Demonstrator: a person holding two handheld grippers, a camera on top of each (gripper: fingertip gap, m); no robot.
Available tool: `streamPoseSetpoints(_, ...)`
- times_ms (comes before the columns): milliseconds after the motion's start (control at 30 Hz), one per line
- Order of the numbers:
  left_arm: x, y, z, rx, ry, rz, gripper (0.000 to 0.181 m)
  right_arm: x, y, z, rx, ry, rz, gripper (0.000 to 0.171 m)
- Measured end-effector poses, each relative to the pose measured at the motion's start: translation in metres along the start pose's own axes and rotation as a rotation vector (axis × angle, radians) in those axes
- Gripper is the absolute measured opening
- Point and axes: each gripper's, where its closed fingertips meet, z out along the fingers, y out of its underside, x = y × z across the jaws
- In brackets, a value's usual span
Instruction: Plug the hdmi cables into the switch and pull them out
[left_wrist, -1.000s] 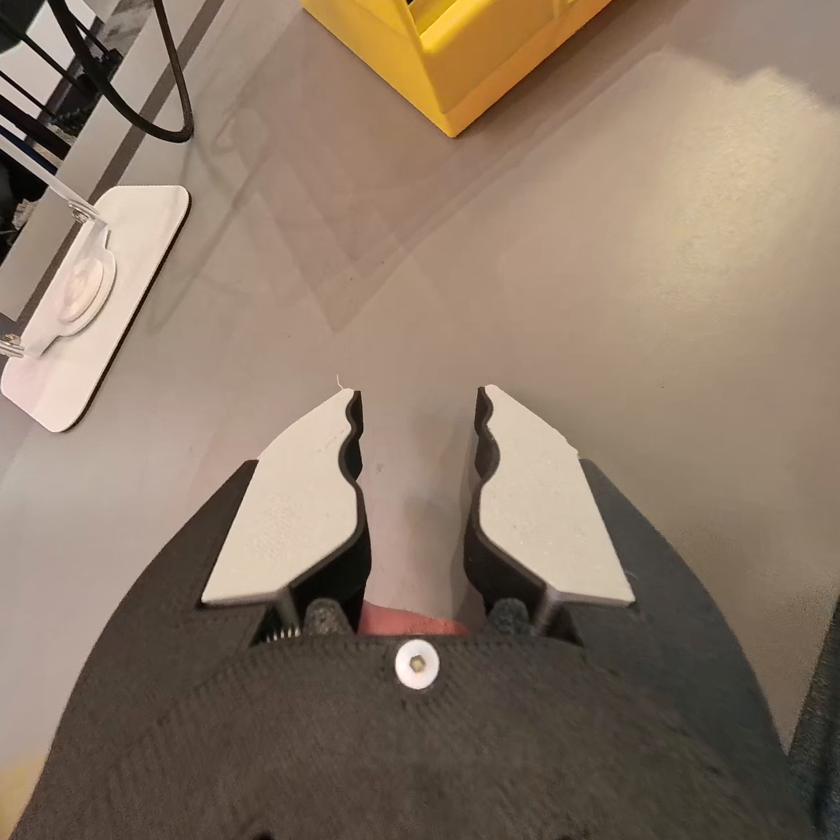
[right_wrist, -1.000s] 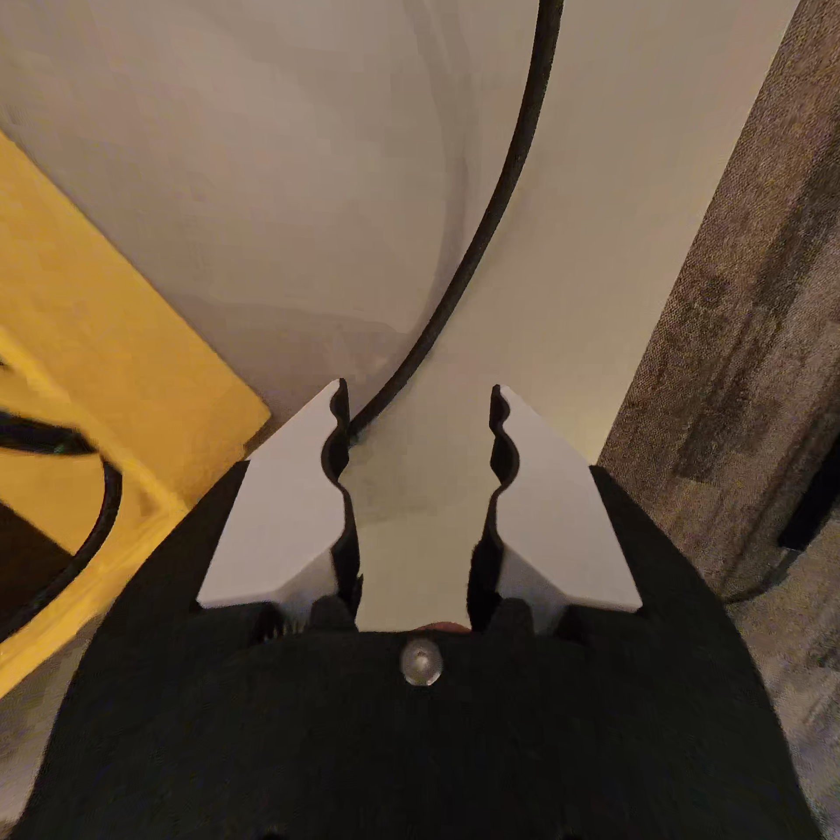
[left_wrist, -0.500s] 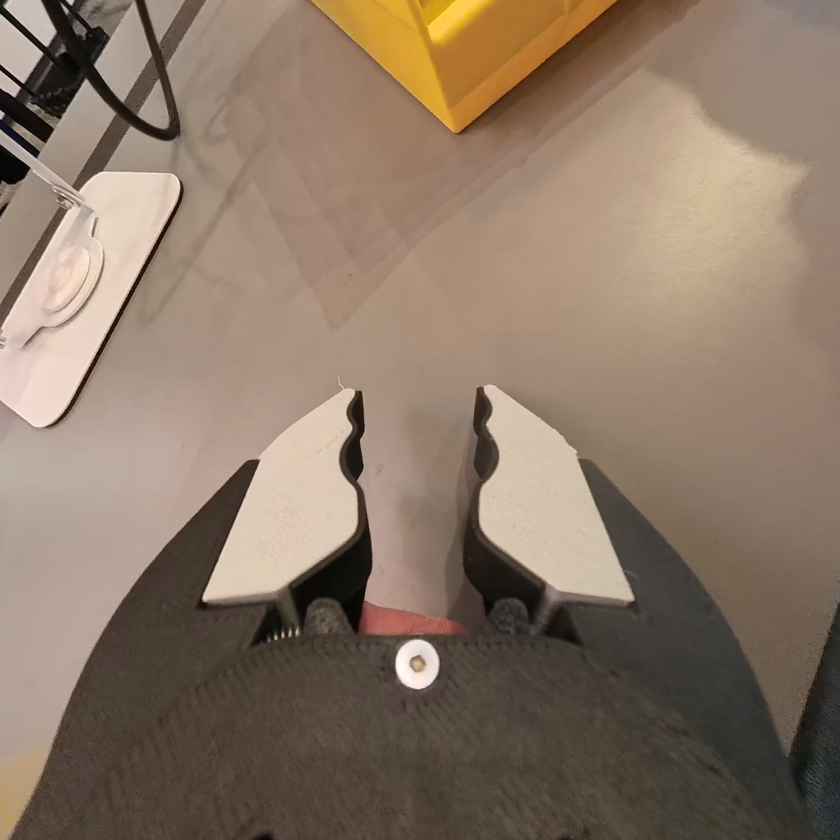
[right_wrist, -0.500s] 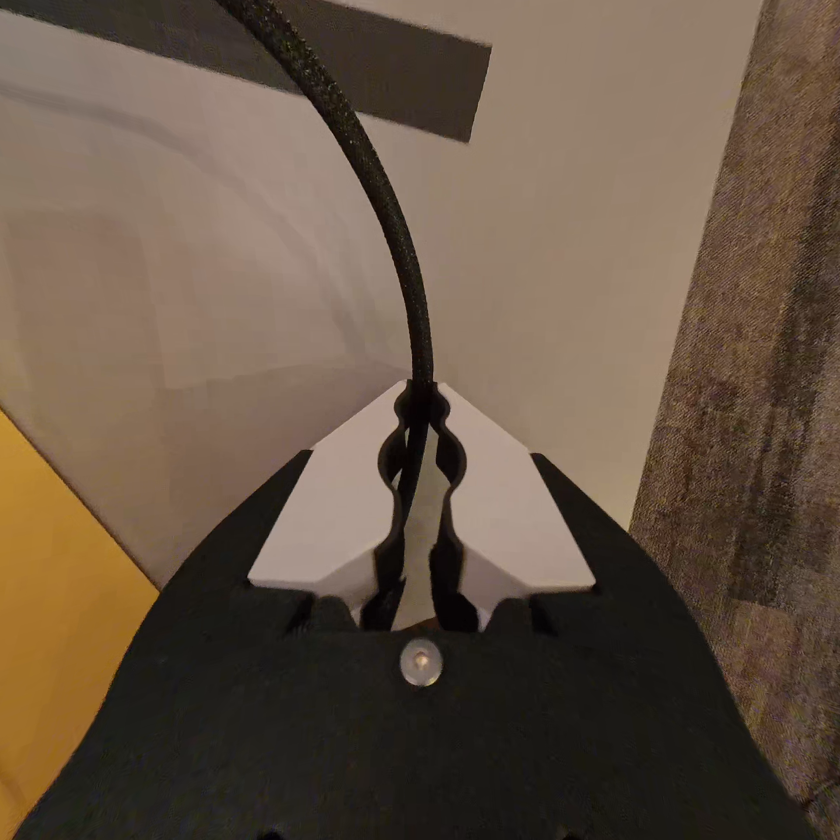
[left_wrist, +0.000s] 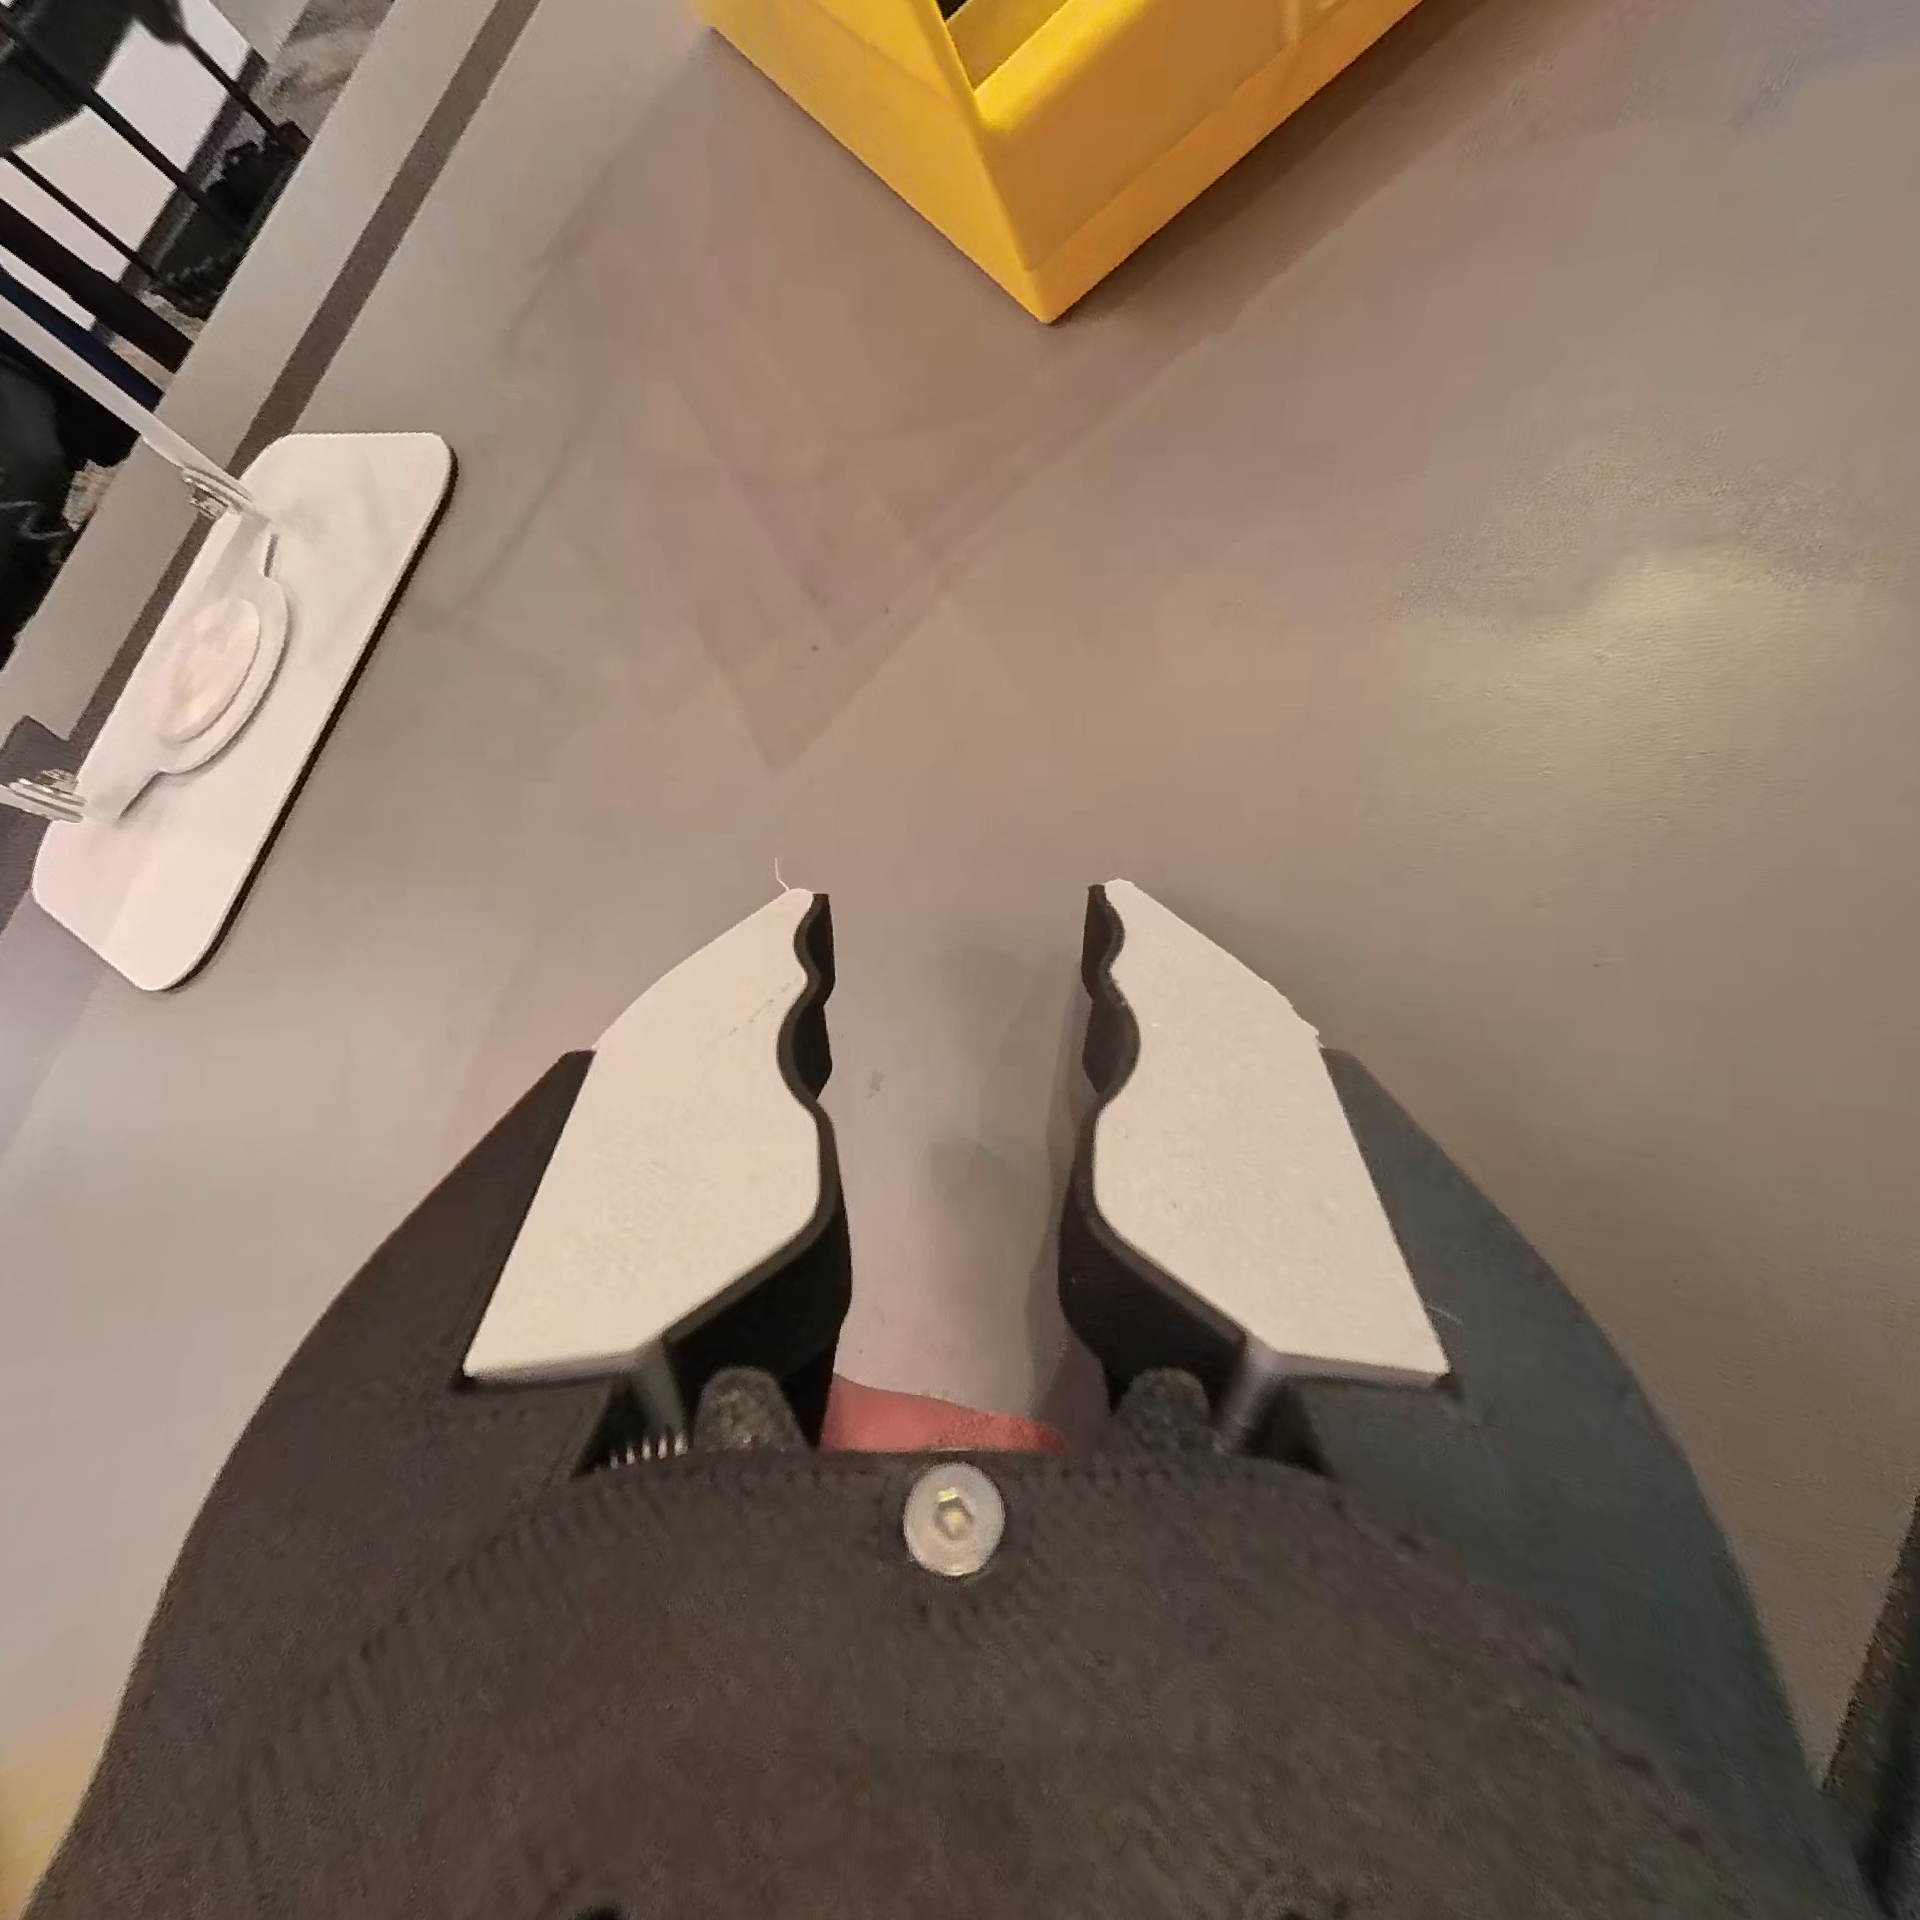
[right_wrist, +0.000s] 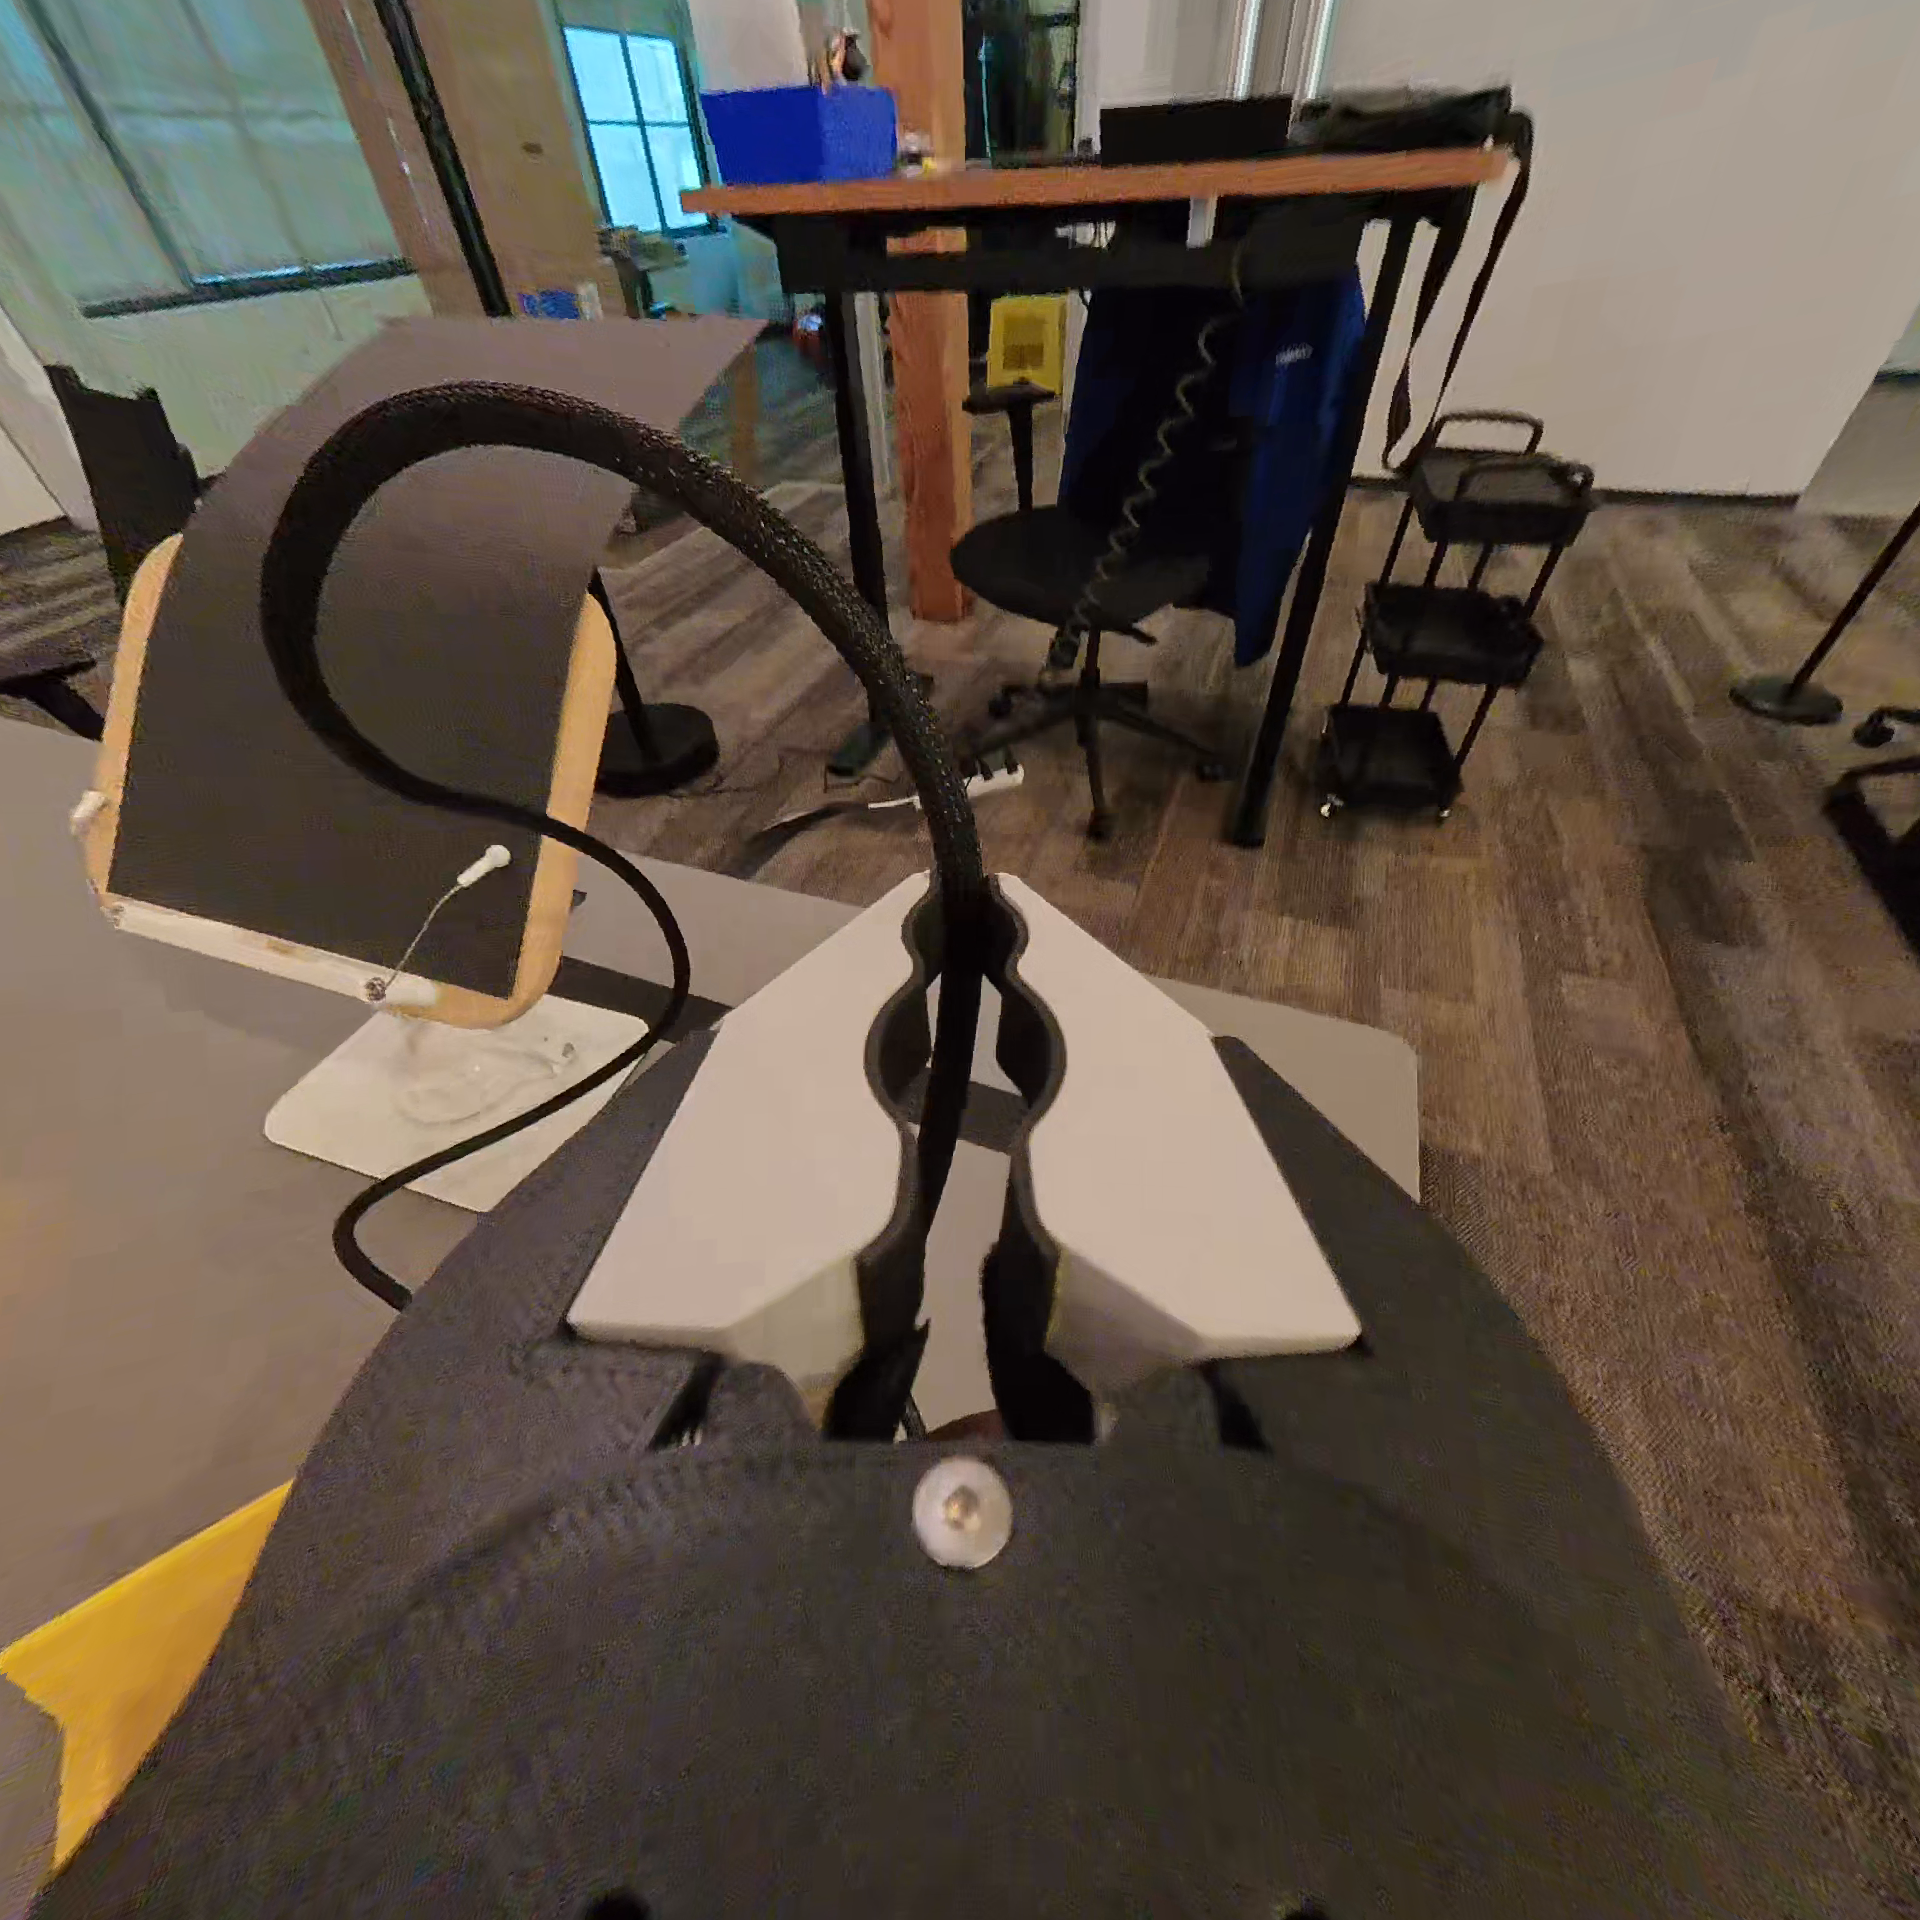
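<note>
My right gripper (right_wrist: 961, 902) is shut on a black braided HDMI cable (right_wrist: 727, 499). The cable runs between the white fingers (right_wrist: 790, 1122), arcs up and to the left in a loop, then drops back to the grey table (right_wrist: 156, 1195). Its plug is hidden. My left gripper (left_wrist: 956, 899) is open and empty, pointing down at the bare grey table (left_wrist: 1351, 675). A yellow box (left_wrist: 1039, 125) stands beyond it at the top; a corner of it also shows in the right wrist view (right_wrist: 114, 1652). No switch is in view.
A white stand base (left_wrist: 239, 707) sits at the table's left edge. In the right wrist view a dark curved panel on a white stand (right_wrist: 353, 665) is at the left. Beyond the table edge are a chair (right_wrist: 1070, 582), a desk (right_wrist: 1091, 197) and a black cart (right_wrist: 1455, 634). Left tips to right tips: about 60 cm.
The right gripper closed on the cable, then tilted up from the table to face the room, lifting the cable. The left gripper stayed open and shifted slightly.
</note>
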Motion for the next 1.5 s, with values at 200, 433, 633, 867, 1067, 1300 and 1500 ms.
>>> streamPoseSetpoints(200, 0.000, -0.001, -0.001, 0.009, -0.019, 0.021, 0.045, -0.034, 0.056, -0.001, 0.066, 0.084, -0.043, 0.004)
streamPoseSetpoints(433, 0.001, -0.002, -0.002, 0.017, -0.036, 0.042, 0.043, -0.057, 0.178, 0.016, -0.214, 0.119, -0.217, 0.005)
streamPoseSetpoints(633, 0.001, -0.002, -0.002, 0.013, -0.033, 0.036, 0.043, -0.055, 0.258, -0.017, -0.674, 0.134, -0.494, 0.005)
streamPoseSetpoints(867, 0.001, -0.003, 0.000, 0.011, -0.035, 0.038, 0.042, -0.048, 0.277, -0.041, -0.968, 0.069, -0.602, 0.036)
streamPoseSetpoints(1067, 0.001, -0.003, 0.000, 0.013, -0.035, 0.043, 0.041, -0.084, 0.212, -0.058, -0.931, -0.022, -0.612, 0.067)
streamPoseSetpoints(1300, 0.001, -0.003, 0.000, 0.011, -0.031, 0.037, 0.041, -0.136, 0.134, 0.039, -0.824, -0.075, -0.768, 0.065)
streamPoseSetpoints(1500, 0.001, -0.003, -0.001, 0.015, -0.042, 0.047, 0.042, -0.104, 0.191, 0.123, -1.202, 0.007, -0.953, 0.063)
